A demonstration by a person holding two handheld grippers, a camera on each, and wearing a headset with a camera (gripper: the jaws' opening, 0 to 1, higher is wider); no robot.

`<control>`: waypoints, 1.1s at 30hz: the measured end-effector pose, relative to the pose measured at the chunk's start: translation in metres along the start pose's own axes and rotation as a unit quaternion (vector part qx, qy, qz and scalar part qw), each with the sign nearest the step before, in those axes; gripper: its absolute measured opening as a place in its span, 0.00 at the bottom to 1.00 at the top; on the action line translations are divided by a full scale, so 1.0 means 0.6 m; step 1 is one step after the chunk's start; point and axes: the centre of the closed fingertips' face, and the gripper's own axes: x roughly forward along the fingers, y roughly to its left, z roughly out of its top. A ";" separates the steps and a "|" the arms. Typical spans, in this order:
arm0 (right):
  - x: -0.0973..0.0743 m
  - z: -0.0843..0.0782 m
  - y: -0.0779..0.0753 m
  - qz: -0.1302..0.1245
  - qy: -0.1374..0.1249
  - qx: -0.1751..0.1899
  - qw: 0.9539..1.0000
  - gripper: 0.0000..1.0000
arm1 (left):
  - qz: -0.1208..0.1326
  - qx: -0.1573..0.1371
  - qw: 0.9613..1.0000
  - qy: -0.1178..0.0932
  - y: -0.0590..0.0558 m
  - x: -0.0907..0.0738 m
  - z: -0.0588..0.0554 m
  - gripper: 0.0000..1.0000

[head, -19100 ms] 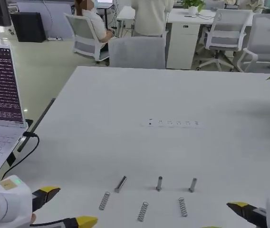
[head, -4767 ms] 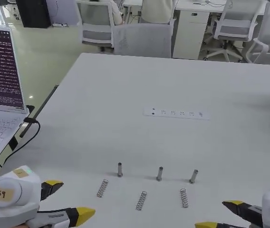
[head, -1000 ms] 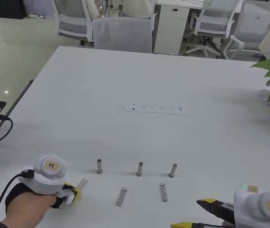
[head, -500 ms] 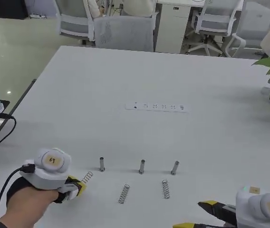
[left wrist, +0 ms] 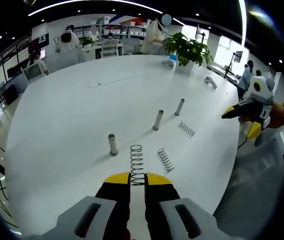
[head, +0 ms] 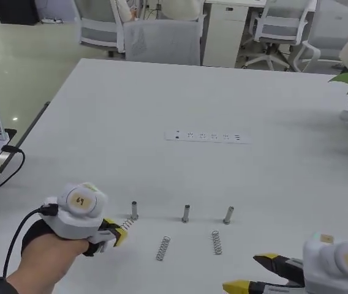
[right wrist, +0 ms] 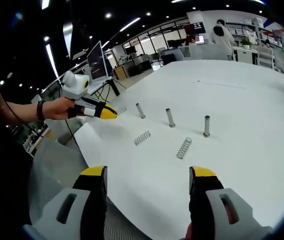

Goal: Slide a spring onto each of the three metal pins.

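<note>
Left claw: the left claw [left wrist: 137, 176] is pinched shut on one end of a spring [left wrist: 137, 161] — the coil sticks out forward past the yellow tips.
Held spring: its free end sits just beside the left pin [left wrist: 113, 144], not over it; whether it touches the surface [head: 223, 92] I cannot tell.
Pins: left pin, middle pin [head: 186, 213] and right pin [head: 228, 214] stand upright in a row, all bare.
Loose springs: middle spring [head: 163, 247] and right spring [head: 216, 242] lie flat on the surface, each just on the near side of its pin and apart from it.
Right claw: the right claw [right wrist: 148, 175] is spread wide and holds nothing — it hovers at the near edge of the surface, well apart from the pins.
Background: a power strip [head: 207, 136] lies farther back on the surface.
</note>
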 end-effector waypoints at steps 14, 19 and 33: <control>0.021 0.027 0.009 0.020 -0.013 -0.002 1.000 0.63 | -0.037 0.029 0.999 -0.014 -0.069 0.005 0.030 0.02; 0.029 0.037 0.015 0.027 -0.015 -0.004 1.000 0.62 | -0.051 0.035 0.998 -0.021 -0.094 0.007 0.041 0.02; 0.059 0.083 0.039 0.060 -0.042 0.002 0.997 0.56 | -0.081 0.050 0.995 -0.043 -0.152 0.005 0.071 0.02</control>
